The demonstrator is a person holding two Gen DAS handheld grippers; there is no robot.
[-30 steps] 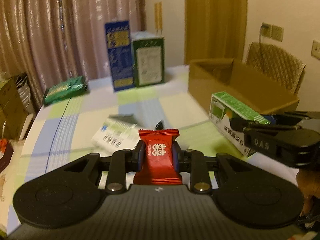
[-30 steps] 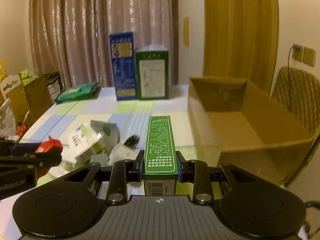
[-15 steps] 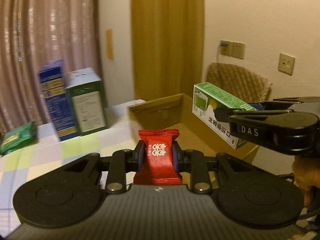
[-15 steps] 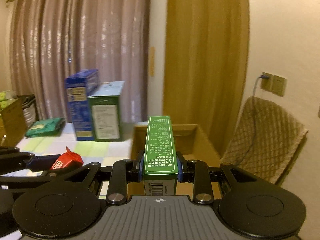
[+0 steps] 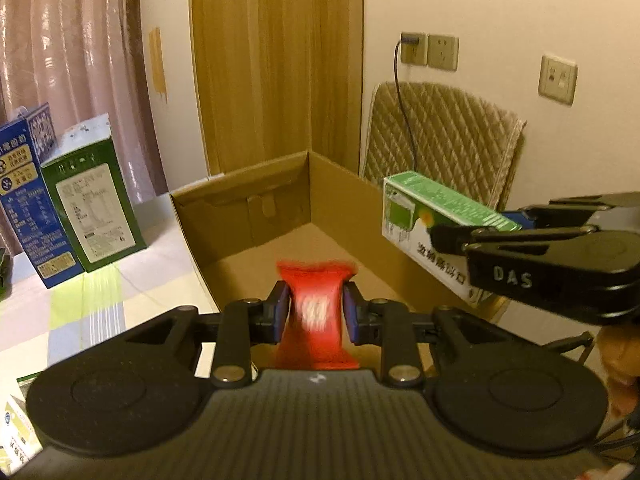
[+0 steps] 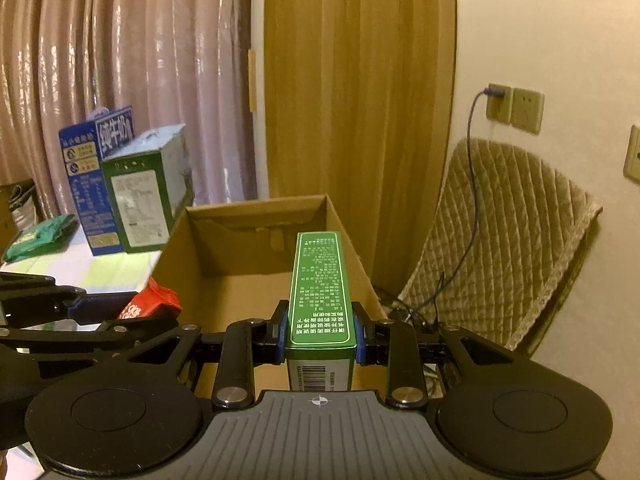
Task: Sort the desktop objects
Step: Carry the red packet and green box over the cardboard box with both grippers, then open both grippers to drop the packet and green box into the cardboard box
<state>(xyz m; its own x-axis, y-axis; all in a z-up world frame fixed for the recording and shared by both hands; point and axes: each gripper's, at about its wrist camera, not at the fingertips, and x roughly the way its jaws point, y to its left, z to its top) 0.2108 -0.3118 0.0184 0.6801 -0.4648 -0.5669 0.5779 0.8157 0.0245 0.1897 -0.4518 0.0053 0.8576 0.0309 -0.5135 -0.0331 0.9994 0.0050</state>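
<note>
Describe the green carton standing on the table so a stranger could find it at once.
Start at the open cardboard box by the golden curtain. Left of it, before the pink curtain, two tall cartons stand side by side. It is the green carton with a white label, nearer the box; its neighbour is the blue carton.

Left wrist camera is looking forward along its fingers, down into the open cardboard box [image 5: 256, 216] from close above | right wrist camera is facing the same box [image 6: 256, 240] from just alongside | both are sharing box, quilted chair [image 5: 444, 144], standing cartons [image 6: 120, 184]
</note>
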